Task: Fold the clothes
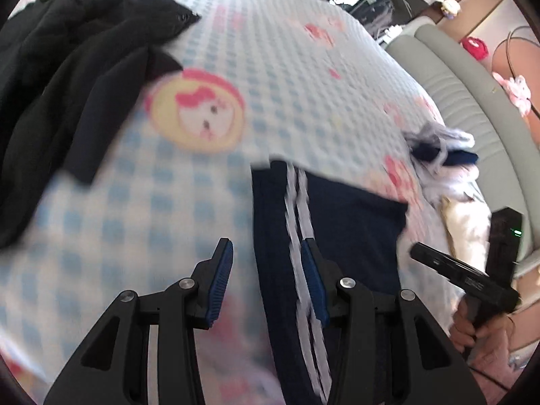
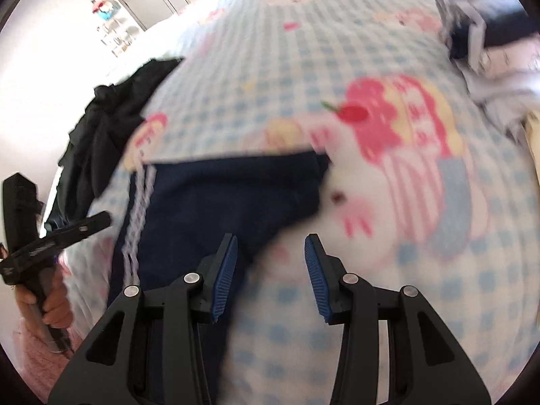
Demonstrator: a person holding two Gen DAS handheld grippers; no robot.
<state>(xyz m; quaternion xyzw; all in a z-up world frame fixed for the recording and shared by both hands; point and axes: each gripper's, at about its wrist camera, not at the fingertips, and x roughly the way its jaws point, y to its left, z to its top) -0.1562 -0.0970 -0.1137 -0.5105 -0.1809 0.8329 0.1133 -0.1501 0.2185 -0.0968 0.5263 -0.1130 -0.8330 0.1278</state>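
Both claws hang over the bed [image 1: 236,33], tilted down at its blue-checked cartoon cover, jaws parted about halfway with nothing between the pads.

Left claw [image 1: 266,283]: its right pad sits in front of the white stripes of the navy garment [image 1: 354,216], but the gap itself shows only cover and cloth below. No grip. Right claw [image 2: 271,276]: left pad overlaps the navy cloth's near edge, right pad is over bare cover. Also no grip.

The navy garment lies flat near the bed's front edge, between the 2 claws. I judge both are parted and aimed down so as to take an edge or corner each for a fold. Both frames are smeared, so whether any pad touches the cloth I cannot tell.

View differences:
- Left wrist view shows the black clothes [image 1: 60,77] heaped at far left in full, a grey padded headboard [image 1: 465,108] at right, and the person's right hand [image 1: 479,334] on its handle.
- Right wrist view shows the garment's right corner and the cake print beside it, plus the left hand [image 2: 50,307].
- A mixed white-and-navy pile [image 1: 438,155] appears in both, at the far right.
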